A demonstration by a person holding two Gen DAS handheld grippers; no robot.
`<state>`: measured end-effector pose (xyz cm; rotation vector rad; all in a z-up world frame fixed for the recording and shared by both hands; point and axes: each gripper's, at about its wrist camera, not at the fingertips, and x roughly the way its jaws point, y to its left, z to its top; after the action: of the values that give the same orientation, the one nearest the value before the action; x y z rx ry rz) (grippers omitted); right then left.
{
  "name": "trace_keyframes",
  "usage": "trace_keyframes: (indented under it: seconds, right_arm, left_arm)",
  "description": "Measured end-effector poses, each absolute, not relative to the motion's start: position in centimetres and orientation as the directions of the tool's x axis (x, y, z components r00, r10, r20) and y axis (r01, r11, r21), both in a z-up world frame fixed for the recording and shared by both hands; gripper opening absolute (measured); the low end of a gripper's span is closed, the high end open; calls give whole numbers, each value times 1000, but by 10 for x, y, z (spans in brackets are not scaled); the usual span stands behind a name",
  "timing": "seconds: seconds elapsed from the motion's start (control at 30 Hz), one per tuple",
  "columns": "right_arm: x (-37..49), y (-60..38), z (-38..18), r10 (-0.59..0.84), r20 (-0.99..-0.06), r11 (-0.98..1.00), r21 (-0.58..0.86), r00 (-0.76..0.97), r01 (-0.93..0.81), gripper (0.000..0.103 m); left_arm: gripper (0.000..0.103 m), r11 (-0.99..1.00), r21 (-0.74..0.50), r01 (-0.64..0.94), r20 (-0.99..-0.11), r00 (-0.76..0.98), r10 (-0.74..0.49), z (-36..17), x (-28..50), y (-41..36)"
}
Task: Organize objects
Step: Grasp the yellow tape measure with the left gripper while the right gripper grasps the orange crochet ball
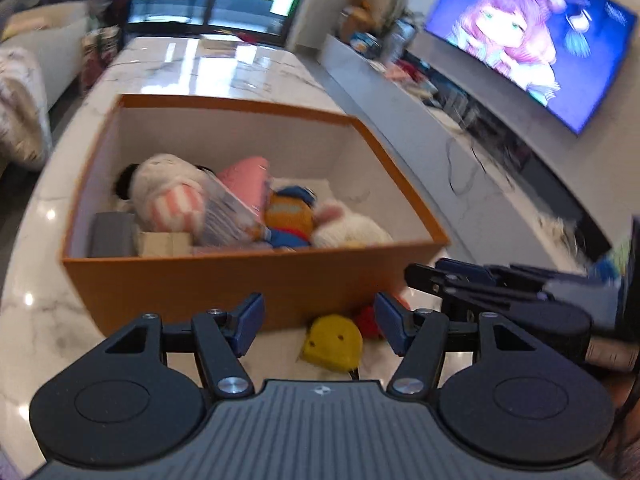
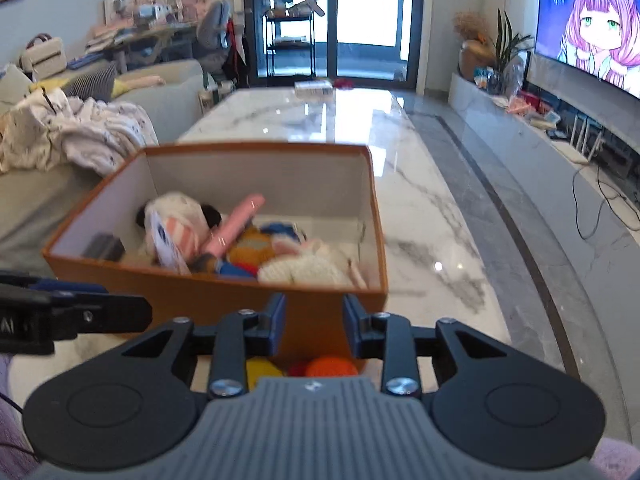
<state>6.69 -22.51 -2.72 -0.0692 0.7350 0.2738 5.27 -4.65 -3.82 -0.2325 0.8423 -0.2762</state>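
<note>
Both claws empty: left claw (image 1: 318, 322) wide above yellow plastic toy (image 1: 333, 344) beside orange cardboard box (image 1: 224, 280); right claw (image 2: 314, 326) narrow. Next, probably boxing the toy.

Black linkage arms, blue-padded fingers (image 1: 251, 322), silver screws, ribbed grey housing, pink sleeve (image 2: 10, 432)

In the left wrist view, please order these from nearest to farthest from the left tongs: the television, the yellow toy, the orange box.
1. The yellow toy, on the table just ahead of the left tongs, between their open fingers.
2. The orange box, behind the toy, in the middle.
3. The television, on the far wall, upper right.
</note>
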Motion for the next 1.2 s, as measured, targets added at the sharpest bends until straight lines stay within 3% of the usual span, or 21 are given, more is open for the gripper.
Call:
trace_keyframes:
  seconds: [0.2,0.33,0.67,1.2]
  right_arm:
    - [73,-250,-52,237,-739,971,158,630,-180,37]
    - [79,-260,-58,247,-752,969,193,611,-155,50]
    - [92,-262,-68,294,-773,956,250,562,-156,52]
    - [94,-258,-76,286,-791,958,227,541,-174,54]
  left_arm:
    - [73,951,-194,242,-756,581,-302,-65,59,-81]
    - [74,956,-117,268,-784,566,-255,-83,65,-99]
    - [74,947,-57,316,-835,505,-219,-105,73,-121]
    - [74,943,-11,333,-855,486,-182,-122,72,-124]
